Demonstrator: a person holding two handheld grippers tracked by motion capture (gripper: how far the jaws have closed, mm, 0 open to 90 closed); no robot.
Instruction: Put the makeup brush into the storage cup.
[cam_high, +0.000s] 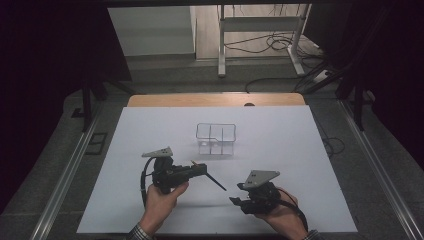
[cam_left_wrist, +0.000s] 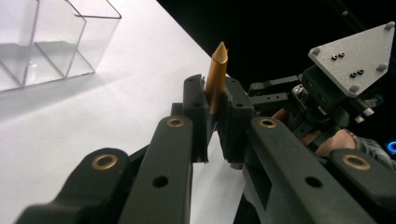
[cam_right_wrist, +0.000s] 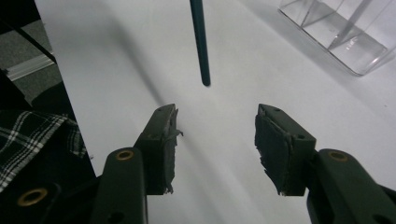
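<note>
Left gripper fingers clamped on a pen, held above the white worktop.
Gold end pokes past the fingers; dark shaft points toward the right gripper, fingers released. Clear divided box sits beyond.

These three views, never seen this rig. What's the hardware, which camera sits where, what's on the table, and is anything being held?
There is no robot arm here: a person holds a two-jaw handheld gripper in each hand.

The high view looks down on the table from above the person's side. The other two cameras ride on the grippers and look along their own black jaws.

A white sheet covers the table, and a clear divided container stands on it, apparently empty.

The left gripper is shut on a thin pen-like stick with a gold end and a dark shaft. The right gripper is open and holds nothing; the dark end of the stick hangs in front of its jaws.
</note>
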